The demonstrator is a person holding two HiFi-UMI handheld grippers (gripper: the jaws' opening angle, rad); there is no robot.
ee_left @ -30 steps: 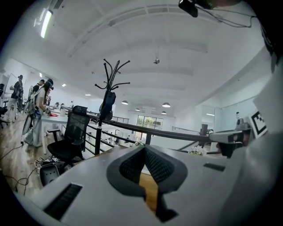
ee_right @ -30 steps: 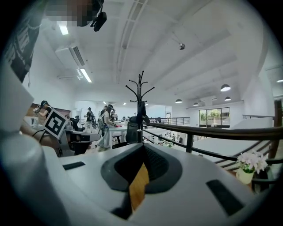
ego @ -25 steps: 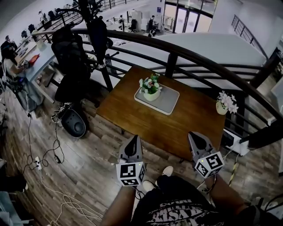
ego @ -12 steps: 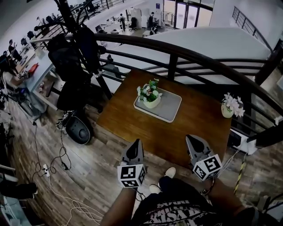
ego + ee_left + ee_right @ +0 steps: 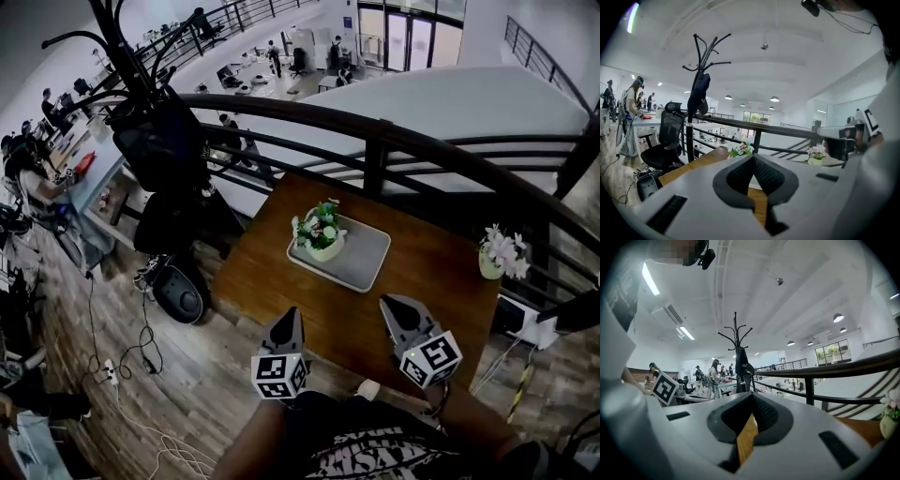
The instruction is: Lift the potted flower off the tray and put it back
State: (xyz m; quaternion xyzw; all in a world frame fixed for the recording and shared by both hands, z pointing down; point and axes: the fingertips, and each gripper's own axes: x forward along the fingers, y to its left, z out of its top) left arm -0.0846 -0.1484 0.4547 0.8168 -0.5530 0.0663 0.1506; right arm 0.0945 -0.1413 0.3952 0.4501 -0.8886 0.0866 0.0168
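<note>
The potted flower (image 5: 322,234), a pale pot with pink and white blooms, stands upright on the left part of the grey tray (image 5: 367,264) on the wooden table (image 5: 433,272). It also shows in the left gripper view as the potted flower (image 5: 740,150), just above my jaw tips. My left gripper (image 5: 292,317) hovers over the table's near edge, short of the tray, shut and empty. My right gripper (image 5: 387,304) is beside it, near the tray's front right corner, jaws together with nothing between them. Left gripper (image 5: 753,157) and right gripper (image 5: 751,395) both point roughly level.
A second flower pot (image 5: 501,256) sits at the table's right edge. A dark curved railing (image 5: 375,141) runs behind the table. A coat rack with dark bags (image 5: 159,131) and a round black device (image 5: 180,295) stand to the left. Cables lie on the wooden floor.
Both grippers have moved forward from in front of the table to over its near edge, closer to the tray. The flower and tray have stayed put.
</note>
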